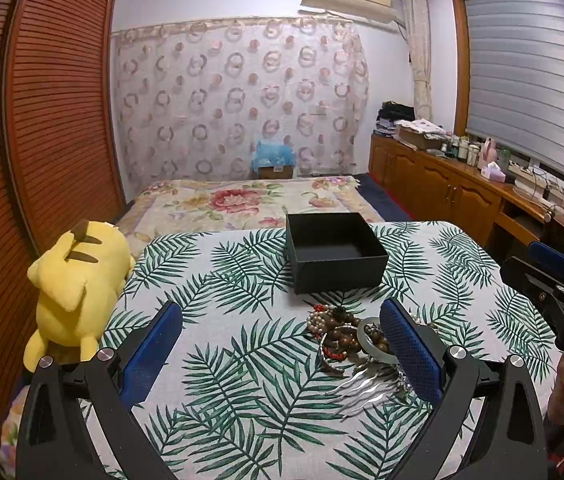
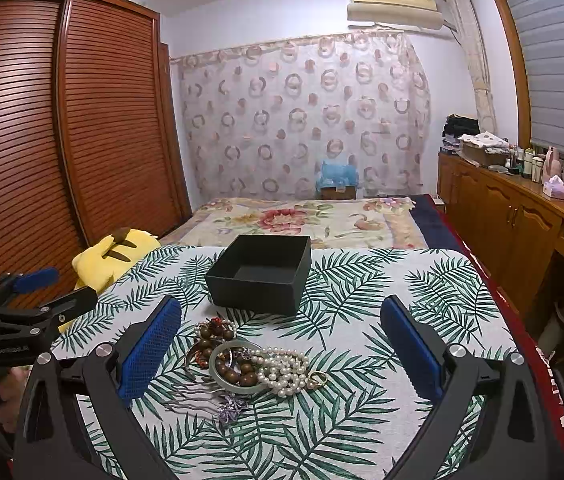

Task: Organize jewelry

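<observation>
A heap of jewelry point(image 2: 250, 364) lies on the leaf-print tablecloth point(image 2: 362, 360): brown bead bracelets, a pale green bangle point(image 2: 222, 376), a pearl strand point(image 2: 282, 372), a gold ring point(image 2: 318, 378) and a silver hair comb point(image 2: 198, 398). Behind it stands an empty black box point(image 2: 262, 276), lid off. My right gripper point(image 2: 280, 316) hangs open over the heap, holding nothing. In the left wrist view the heap point(image 1: 342, 336) sits by the right finger of my open left gripper point(image 1: 280, 316), with the box point(image 1: 334, 252) beyond.
A yellow plush toy point(image 1: 78, 284) lies at the table's left edge. Behind the table is a bed with a floral cover point(image 1: 242, 200). A slatted wooden wardrobe point(image 1: 42, 120) stands left, and a cluttered wooden cabinet point(image 1: 442, 184) runs along the right wall.
</observation>
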`<state>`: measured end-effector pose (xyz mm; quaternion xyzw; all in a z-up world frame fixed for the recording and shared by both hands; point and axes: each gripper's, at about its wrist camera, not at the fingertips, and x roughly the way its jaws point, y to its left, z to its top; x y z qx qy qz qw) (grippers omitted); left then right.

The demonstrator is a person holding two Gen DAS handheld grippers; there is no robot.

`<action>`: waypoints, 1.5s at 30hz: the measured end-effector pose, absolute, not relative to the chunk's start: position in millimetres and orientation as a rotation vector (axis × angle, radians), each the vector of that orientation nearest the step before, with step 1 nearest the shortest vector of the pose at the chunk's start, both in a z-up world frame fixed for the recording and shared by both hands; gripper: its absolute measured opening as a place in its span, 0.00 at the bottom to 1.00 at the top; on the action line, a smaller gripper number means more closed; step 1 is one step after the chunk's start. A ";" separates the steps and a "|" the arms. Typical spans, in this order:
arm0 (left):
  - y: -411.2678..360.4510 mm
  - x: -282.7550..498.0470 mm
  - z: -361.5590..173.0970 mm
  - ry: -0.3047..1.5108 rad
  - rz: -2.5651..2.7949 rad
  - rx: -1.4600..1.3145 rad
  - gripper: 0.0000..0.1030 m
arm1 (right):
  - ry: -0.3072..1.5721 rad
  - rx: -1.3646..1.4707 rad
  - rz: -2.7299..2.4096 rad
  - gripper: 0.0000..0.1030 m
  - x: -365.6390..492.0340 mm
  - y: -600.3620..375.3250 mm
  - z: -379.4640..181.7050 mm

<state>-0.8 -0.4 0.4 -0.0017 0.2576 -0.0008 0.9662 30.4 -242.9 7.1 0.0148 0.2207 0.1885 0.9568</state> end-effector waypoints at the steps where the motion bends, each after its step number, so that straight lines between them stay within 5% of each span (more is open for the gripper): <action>1: -0.4 -0.8 0.4 0.521 -0.002 -0.003 0.93 | 0.447 0.031 0.383 0.98 30.7 -242.5 6.9; 45: -7.6 -2.3 10.5 0.515 -0.003 -0.004 0.93 | 0.441 0.032 0.384 0.98 27.4 -242.9 11.4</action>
